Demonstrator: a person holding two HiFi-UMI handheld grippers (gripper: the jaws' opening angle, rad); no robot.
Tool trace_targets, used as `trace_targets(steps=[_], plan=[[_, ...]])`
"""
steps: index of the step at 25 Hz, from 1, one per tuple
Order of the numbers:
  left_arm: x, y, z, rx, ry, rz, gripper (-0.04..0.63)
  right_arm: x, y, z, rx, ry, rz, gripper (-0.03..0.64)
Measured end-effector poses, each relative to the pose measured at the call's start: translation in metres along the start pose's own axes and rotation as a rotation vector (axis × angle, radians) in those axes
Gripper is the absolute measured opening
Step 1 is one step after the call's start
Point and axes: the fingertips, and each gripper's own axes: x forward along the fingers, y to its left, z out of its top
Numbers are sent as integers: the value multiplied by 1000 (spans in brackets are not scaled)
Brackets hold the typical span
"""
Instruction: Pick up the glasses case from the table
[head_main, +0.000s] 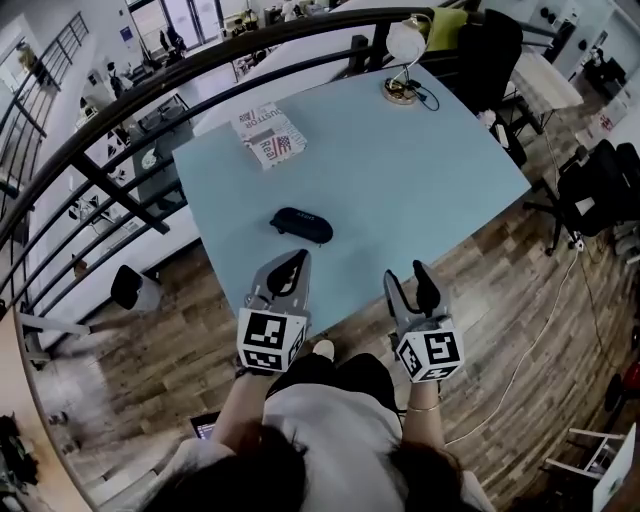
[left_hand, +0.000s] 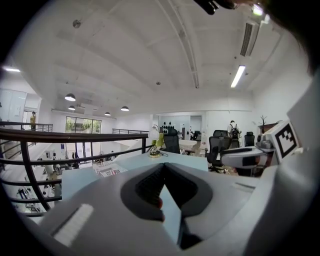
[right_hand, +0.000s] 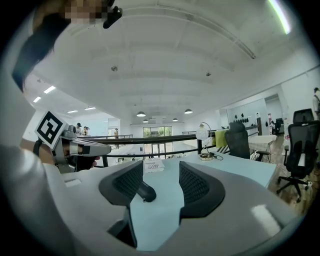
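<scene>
The dark oval glasses case (head_main: 301, 225) lies flat on the light blue table (head_main: 420, 190), near its front edge. My left gripper (head_main: 297, 258) hovers just short of the case, a little to its near side, with its jaws meeting at the tips and nothing between them (left_hand: 162, 167). My right gripper (head_main: 406, 275) is over the table's front edge, to the right of the case, jaws apart and empty. In the right gripper view (right_hand: 161, 170) the case (right_hand: 145, 191) shows ahead, half hidden behind the left pad.
A printed booklet (head_main: 270, 135) lies at the table's far left and a desk lamp (head_main: 403, 60) stands at the far edge. A black railing (head_main: 150, 110) runs behind and to the left of the table. Office chairs (head_main: 490, 50) stand at the right, on wooden floor.
</scene>
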Motion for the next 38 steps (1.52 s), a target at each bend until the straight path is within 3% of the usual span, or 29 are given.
trace_targets(steps=[10, 21, 29, 33, 38], plan=[[21, 52, -5, -44, 13, 142, 55, 80, 3, 0, -22, 40, 149, 201], [41, 112, 20, -80, -53, 469, 55, 195, 17, 26, -70, 32, 511, 229], [22, 129, 16, -123, -33, 709, 55, 237, 49, 26, -91, 67, 761, 291], [14, 128, 14, -137, -26, 785, 55, 242, 55, 24, -83, 85, 835, 308], [7, 124, 11, -149, -10, 817, 55, 243, 59, 23, -70, 95, 865, 318]])
